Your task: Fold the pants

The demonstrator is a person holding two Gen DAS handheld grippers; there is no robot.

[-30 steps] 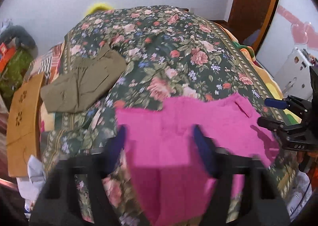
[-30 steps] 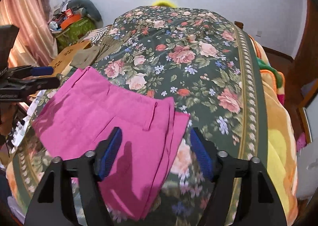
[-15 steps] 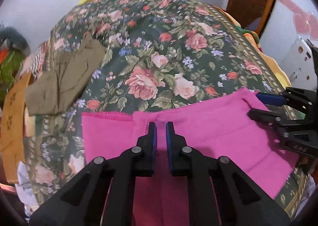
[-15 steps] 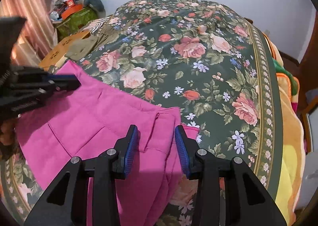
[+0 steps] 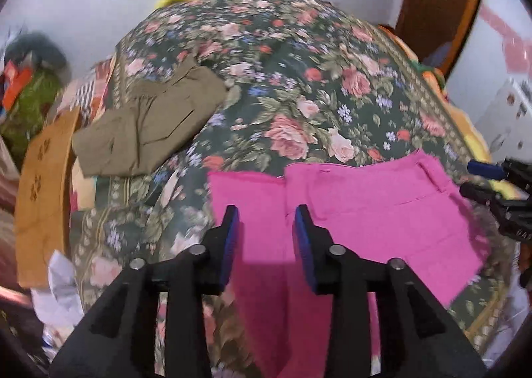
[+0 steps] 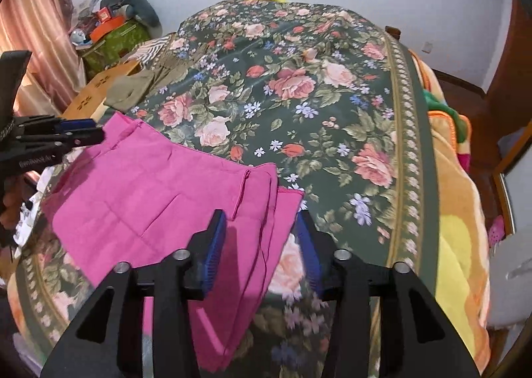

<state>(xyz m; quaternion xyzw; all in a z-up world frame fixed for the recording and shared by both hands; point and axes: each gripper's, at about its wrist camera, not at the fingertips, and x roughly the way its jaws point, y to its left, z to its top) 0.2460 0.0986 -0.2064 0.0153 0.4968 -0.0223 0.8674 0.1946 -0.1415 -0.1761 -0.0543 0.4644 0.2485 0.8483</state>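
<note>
Pink pants [image 5: 365, 211] lie folded on the near edge of the floral bedspread [image 5: 299, 85], partly hanging over the front; they also show in the right wrist view [image 6: 149, 198]. My left gripper [image 5: 266, 238] is open and empty, hovering over the pants' left part. My right gripper [image 6: 259, 245] is open and empty above the pants' right edge. Each gripper shows from the side in the other's view: the right one [image 5: 498, 191] and the left one [image 6: 56, 135].
Olive folded pants [image 5: 146, 125] lie at the bed's left edge, also in the right wrist view [image 6: 133, 88]. A brown cardboard box [image 5: 40, 185] stands left of the bed. An orange-yellow blanket [image 6: 455, 228] hangs on the right side. Clutter [image 6: 109, 28] sits by the far-left wall.
Half a second ago the left gripper was shut and the right one narrow on the pants; both have opened and drawn back, and the pants lie released on the bed.
</note>
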